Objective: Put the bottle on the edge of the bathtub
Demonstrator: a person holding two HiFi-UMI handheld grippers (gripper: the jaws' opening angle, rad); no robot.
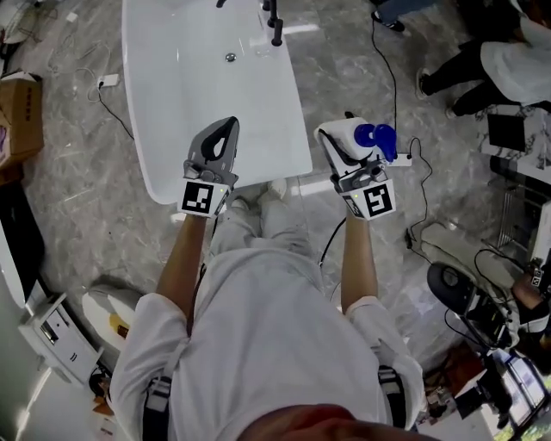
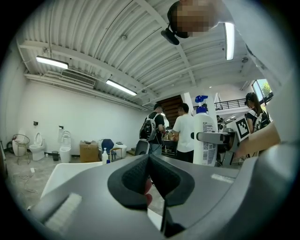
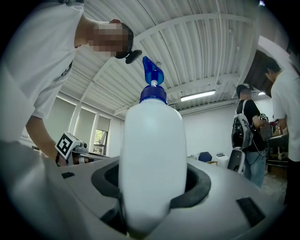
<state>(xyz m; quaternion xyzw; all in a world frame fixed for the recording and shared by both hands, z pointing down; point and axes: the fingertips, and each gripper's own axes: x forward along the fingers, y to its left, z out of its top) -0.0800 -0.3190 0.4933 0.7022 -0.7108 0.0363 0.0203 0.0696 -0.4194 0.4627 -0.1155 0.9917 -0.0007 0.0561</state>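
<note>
The white bottle [image 1: 349,136] with a blue pump top [image 1: 376,136] is clamped in my right gripper [image 1: 343,142], to the right of the white bathtub [image 1: 172,77] and off its rim, over the marble floor. In the right gripper view the bottle [image 3: 150,154] stands upright between the two dark pads, which press on its sides. My left gripper [image 1: 225,129] is shut with nothing in it and hovers over the tub's near rim. The left gripper view shows its pads [image 2: 133,180] meeting, with the held bottle [image 2: 205,136] at the right.
A black faucet [image 1: 275,26] stands at the tub's far end. A cardboard box [image 1: 17,116] sits at the left, and a power strip with cables [image 1: 401,159] lies to the right of the bottle. People [image 1: 482,65] stand at the top right. Equipment [image 1: 482,327] crowds the lower right.
</note>
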